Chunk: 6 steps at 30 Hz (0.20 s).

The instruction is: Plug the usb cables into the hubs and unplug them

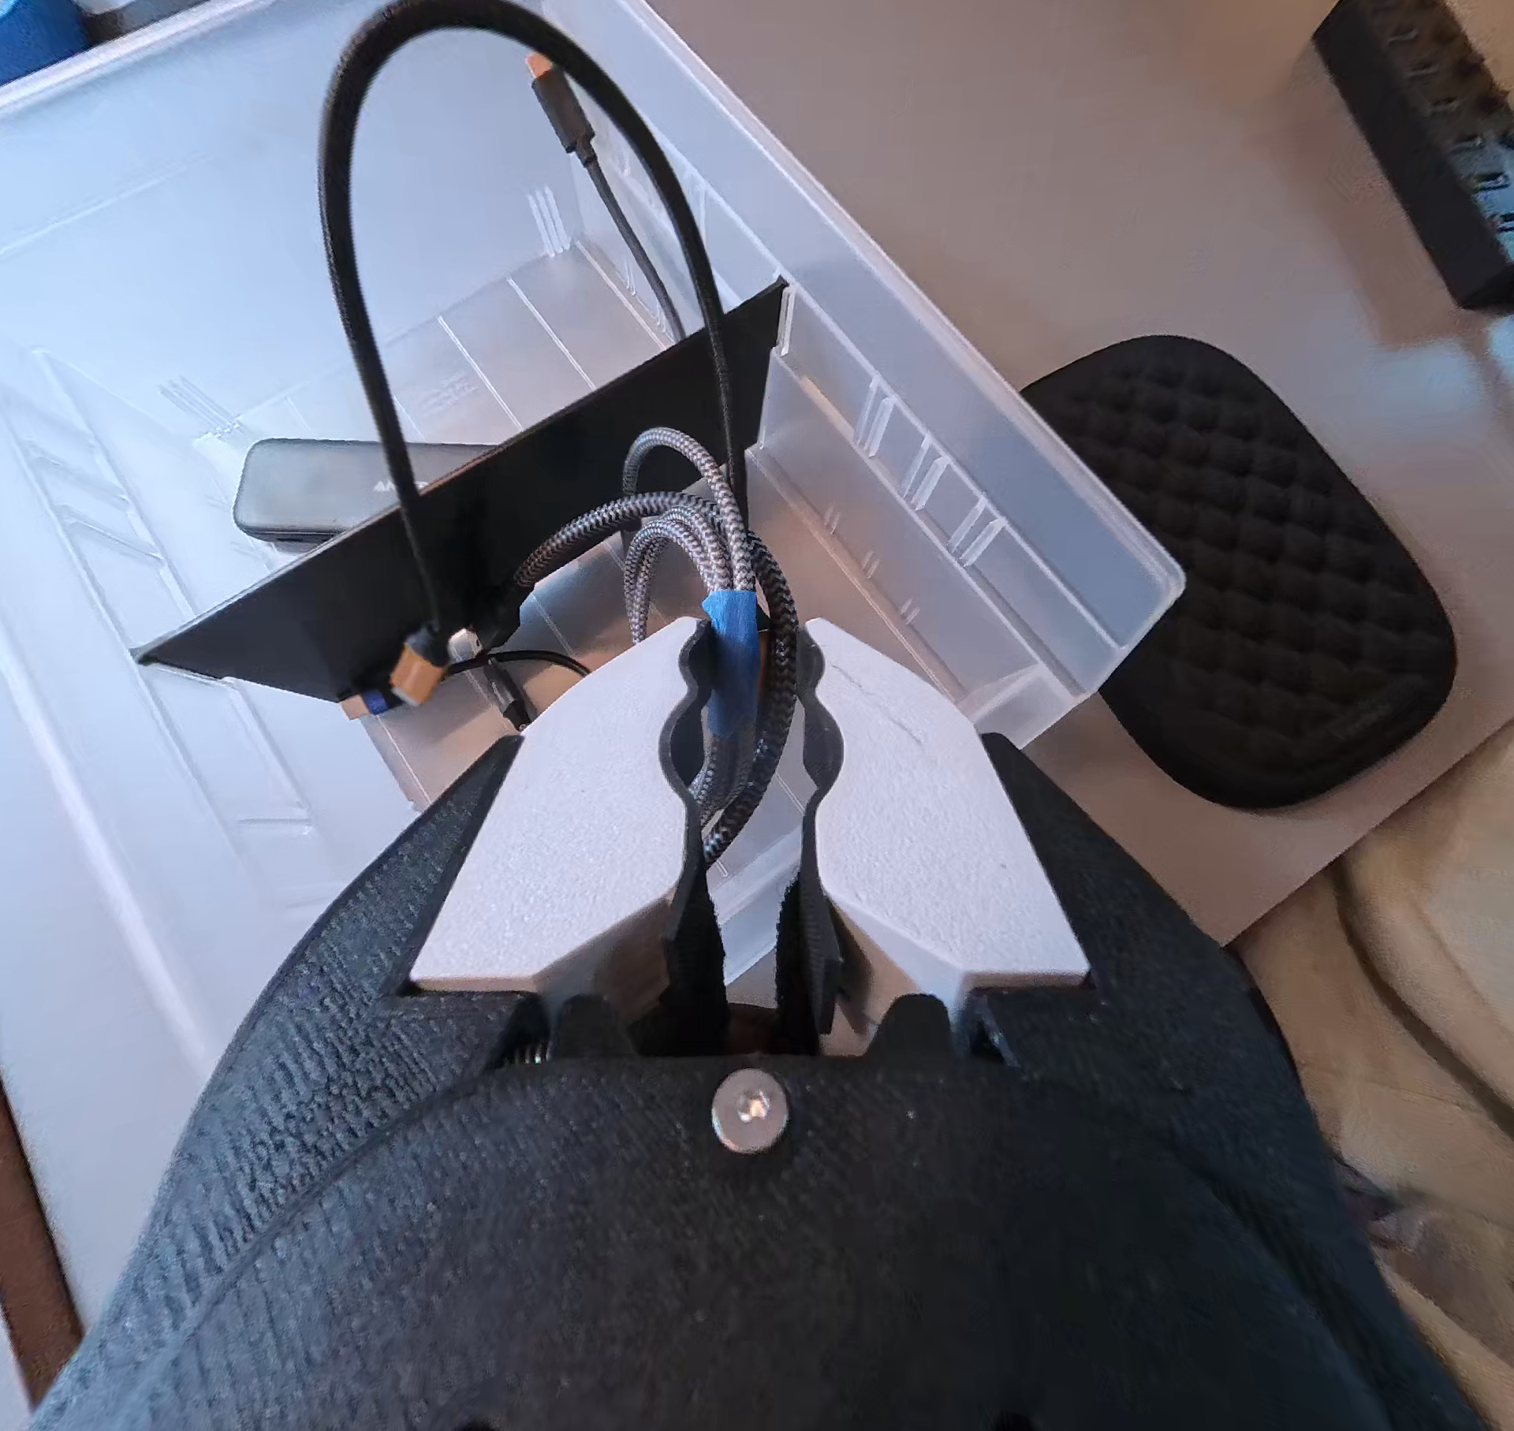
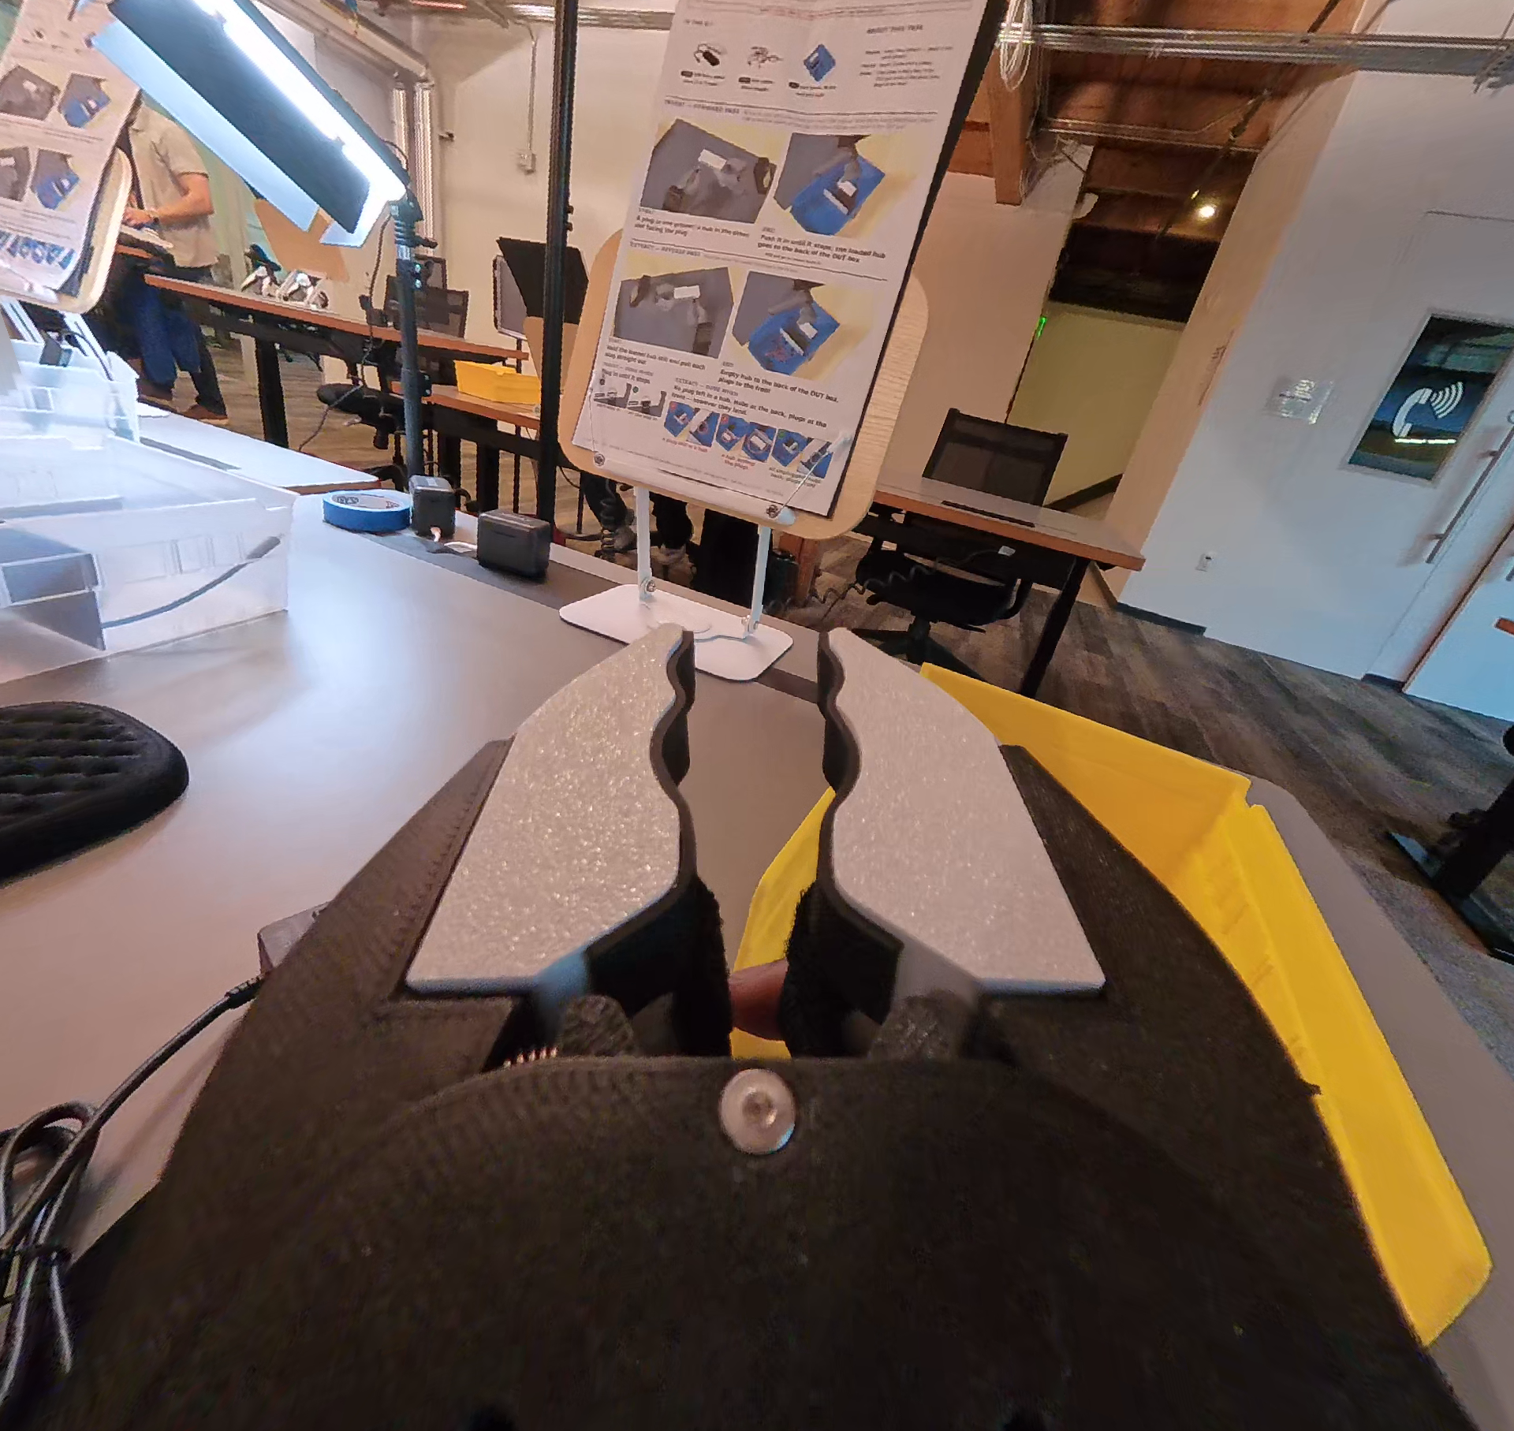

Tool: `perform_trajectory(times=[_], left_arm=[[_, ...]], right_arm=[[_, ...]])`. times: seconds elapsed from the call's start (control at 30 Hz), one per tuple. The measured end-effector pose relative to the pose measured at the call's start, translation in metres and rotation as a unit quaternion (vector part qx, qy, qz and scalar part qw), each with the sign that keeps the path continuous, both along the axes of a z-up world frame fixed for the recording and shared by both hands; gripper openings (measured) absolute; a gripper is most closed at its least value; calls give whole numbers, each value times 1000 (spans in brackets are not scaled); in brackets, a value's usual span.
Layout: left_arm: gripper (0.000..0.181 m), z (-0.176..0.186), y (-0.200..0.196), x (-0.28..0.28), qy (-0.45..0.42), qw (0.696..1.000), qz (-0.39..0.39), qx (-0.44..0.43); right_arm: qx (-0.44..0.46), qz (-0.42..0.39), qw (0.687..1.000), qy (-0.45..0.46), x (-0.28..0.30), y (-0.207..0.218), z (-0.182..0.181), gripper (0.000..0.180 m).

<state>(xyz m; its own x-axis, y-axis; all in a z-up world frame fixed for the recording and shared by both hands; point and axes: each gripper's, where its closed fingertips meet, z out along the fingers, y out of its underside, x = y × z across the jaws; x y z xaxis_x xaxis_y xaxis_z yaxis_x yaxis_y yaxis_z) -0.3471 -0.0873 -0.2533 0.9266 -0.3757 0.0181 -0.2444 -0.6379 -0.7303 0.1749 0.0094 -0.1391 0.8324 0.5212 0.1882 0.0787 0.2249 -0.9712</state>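
In the left wrist view my left gripper (image 1: 750, 642) is closed around a coiled grey-and-black braided cable (image 1: 729, 523) bound with blue tape (image 1: 729, 654), above the near compartment of a clear plastic bin (image 1: 942, 376). A stiff black cable (image 1: 352, 245) arcs high from an orange-and-blue plug (image 1: 410, 675) at a black divider (image 1: 491, 540). A dark hub (image 1: 328, 491) lies behind the divider. Another connector (image 1: 561, 106) points upward. A black multi-port hub (image 1: 1425, 138) lies on the table. My right gripper (image 2: 754, 654) is open and empty above the table.
A black padded rest (image 1: 1253, 572) lies right of the clear bin; it also shows in the right wrist view (image 2: 74, 777). A yellow bin (image 2: 1229, 859) sits under my right gripper's right side. An instruction sheet on a stand (image 2: 786, 245), a blue tape roll (image 2: 364, 511) and small black boxes (image 2: 512, 544) line the far edge.
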Motion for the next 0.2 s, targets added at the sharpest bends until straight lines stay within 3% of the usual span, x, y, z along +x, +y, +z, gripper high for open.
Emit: perform_trajectory(times=[0.2], left_arm=[[18, -12, -3, 7, -16, 999, -28, -26]], right_arm=[[-2, -1, 1000, -7, -2, 1, -2, 29]])
